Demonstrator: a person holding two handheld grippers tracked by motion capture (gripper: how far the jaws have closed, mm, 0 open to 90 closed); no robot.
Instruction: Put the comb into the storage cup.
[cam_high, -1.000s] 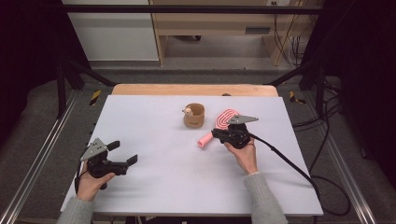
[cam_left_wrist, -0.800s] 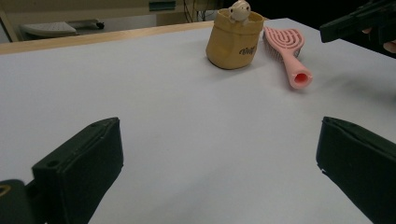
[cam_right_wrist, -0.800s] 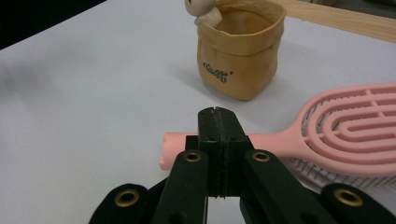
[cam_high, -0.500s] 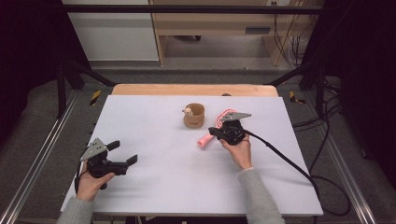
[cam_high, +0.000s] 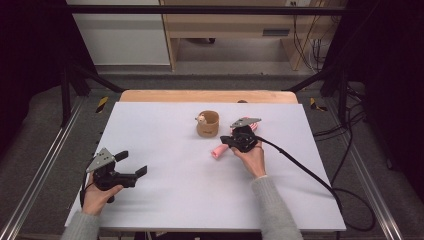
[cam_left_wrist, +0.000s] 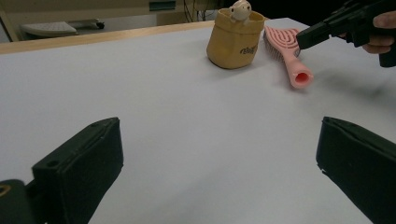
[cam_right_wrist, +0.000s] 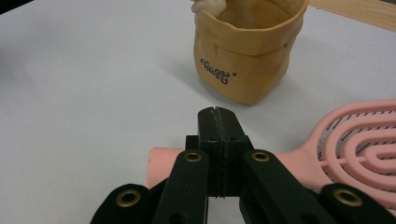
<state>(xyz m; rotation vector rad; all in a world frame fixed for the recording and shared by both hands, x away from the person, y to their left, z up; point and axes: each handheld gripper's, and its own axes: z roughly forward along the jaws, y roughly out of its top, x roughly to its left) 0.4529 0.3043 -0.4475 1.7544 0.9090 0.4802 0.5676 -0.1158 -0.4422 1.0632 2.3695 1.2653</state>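
White table (cam_high: 165, 200) underneath, wooden strip along its far edge. Pink hairbrush (cam_right_wrist: 373, 140) lying flat toward the far right, handle pointing at the near edge. Right claw (cam_right_wrist: 219, 122) over that handle, pressed shut, nothing gripped. Best to open wide, drop low, clamp mid-handle. Just beside, tan fabric pouch (cam_high: 208, 124), upright, small pale toy (cam_left_wrist: 241, 9) peeking over its rim. Left claw (cam_high: 131, 163) spread open, empty, near-left corner.

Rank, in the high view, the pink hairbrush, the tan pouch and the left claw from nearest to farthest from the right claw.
1. Pink hairbrush: directly under the right claw.
2. Tan pouch: just beyond, toward the table's far edge.
3. Left claw: far off at the near left.
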